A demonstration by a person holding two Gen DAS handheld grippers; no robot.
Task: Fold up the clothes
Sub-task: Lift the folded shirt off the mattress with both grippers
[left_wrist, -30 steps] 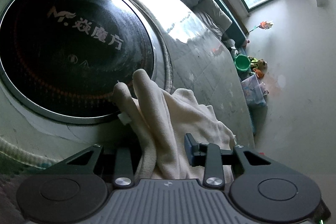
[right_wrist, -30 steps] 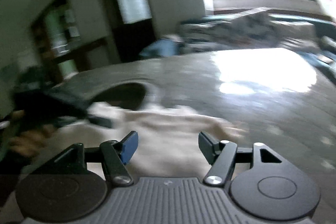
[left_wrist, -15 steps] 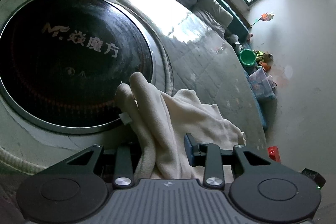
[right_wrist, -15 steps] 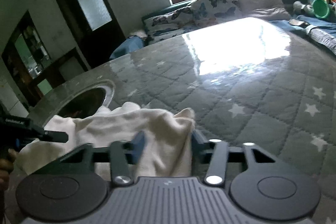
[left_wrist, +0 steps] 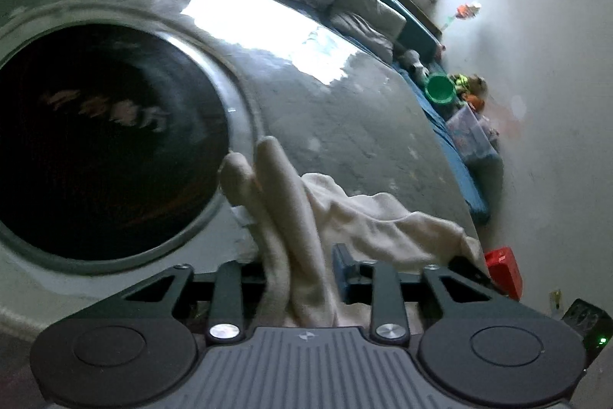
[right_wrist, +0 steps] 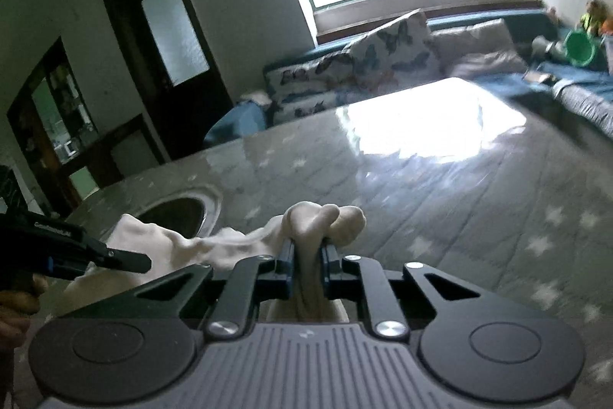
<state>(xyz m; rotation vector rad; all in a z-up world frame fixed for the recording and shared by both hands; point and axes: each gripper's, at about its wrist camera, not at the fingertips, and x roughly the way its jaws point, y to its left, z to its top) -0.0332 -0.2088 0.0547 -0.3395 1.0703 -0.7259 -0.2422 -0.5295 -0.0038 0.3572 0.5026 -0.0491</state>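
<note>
**Two grips on one cream garment, stretched between our hands**

Two grippers hold the same cream garment (right_wrist: 214,248) above the grey star-quilted table cover (right_wrist: 479,217). Our right gripper (right_wrist: 306,263) has just been closing, and its blue pads now pinch a bunched corner of the cloth tightly, with a knot of fabric bulging out past the fingertips. Our left gripper (left_wrist: 299,267) has also been closing; a thick fold of cloth runs up between its jaws and appears pressed there, though only one blue pad shows and the other is hidden behind the fabric.

The relation that matters, in our judgement, is the span of cloth between the two grips. Its long axis runs sideways from one hand to the other, sagging a little in the middle, and the garment seems partly lifted off the cover. Neither hand is nearer; each already has its end. The next move likely needs both ends carried together, kept level, so that the cloth folds over itself cleanly.

The right wrist view shows the left gripper from the side, at the far left, reaching into the cloth. The left wrist view alone shows the dark round glass plate (left_wrist: 103,140) set in the table just beyond the garment, and a red box (left_wrist: 504,271) down at the edge.
</note>
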